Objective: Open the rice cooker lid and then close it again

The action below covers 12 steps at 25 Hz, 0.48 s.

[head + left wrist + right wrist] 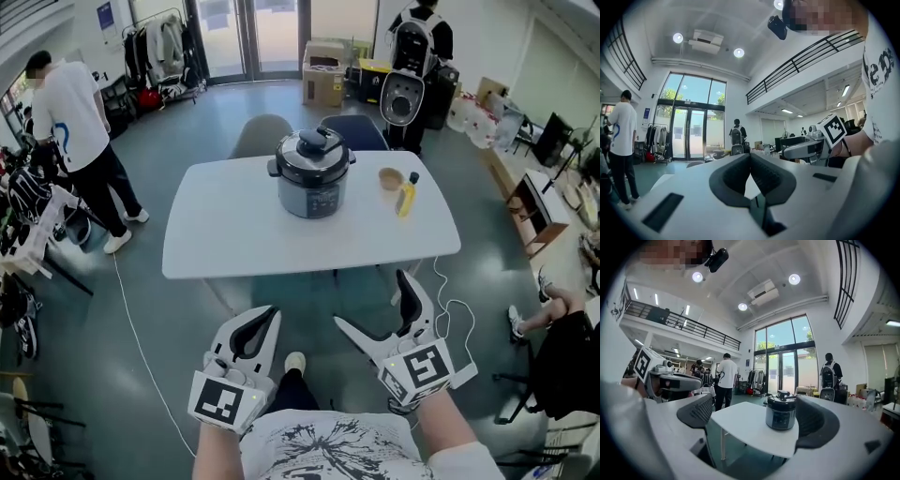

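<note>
- My left tool (270, 317) is clenched, its ribbed dark pads meeting tip to tip.
- My right tool (373, 300) stands released, curved jaws wide and empty.
- The round, metallic rice cooker (312, 173), black lid down, sits on the white rounded surface (234, 234), well apart from both tools.

The tabletop (234, 234) carries one rice cooker (312, 173), one yellow bottle (407, 195) and one brown bowl (391, 178). Two chairs (261, 134) stand at its far edge. There are two grippers, the left gripper (270, 312) and the right gripper (371, 300).
</note>
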Each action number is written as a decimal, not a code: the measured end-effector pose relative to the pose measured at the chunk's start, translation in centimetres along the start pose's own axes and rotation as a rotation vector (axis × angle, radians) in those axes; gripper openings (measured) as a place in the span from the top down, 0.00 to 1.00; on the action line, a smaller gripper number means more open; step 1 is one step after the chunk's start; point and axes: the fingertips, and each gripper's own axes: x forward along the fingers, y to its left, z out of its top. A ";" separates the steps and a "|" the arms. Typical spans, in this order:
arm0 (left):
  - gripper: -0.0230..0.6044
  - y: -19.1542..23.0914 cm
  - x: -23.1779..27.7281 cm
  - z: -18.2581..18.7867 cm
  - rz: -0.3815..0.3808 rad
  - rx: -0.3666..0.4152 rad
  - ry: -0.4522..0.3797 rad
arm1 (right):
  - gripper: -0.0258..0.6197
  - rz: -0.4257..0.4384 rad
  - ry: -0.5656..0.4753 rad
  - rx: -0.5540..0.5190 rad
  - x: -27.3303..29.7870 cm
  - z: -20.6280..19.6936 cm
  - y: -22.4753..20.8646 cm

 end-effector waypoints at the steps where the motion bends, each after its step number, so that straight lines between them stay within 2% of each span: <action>1: 0.94 2.0 1.4 -0.2 -0.005 -0.002 0.002 | 0.10 -0.004 0.004 -0.004 2.4 0.0 -0.6; 7: 0.94 14.6 10.4 -0.7 -0.053 0.005 0.012 | 0.10 -0.026 0.038 -0.018 17.1 0.6 -4.3; 12: 0.94 20.9 16.5 0.4 -0.091 0.030 0.005 | 0.10 -0.053 0.050 -0.010 25.2 1.8 -7.7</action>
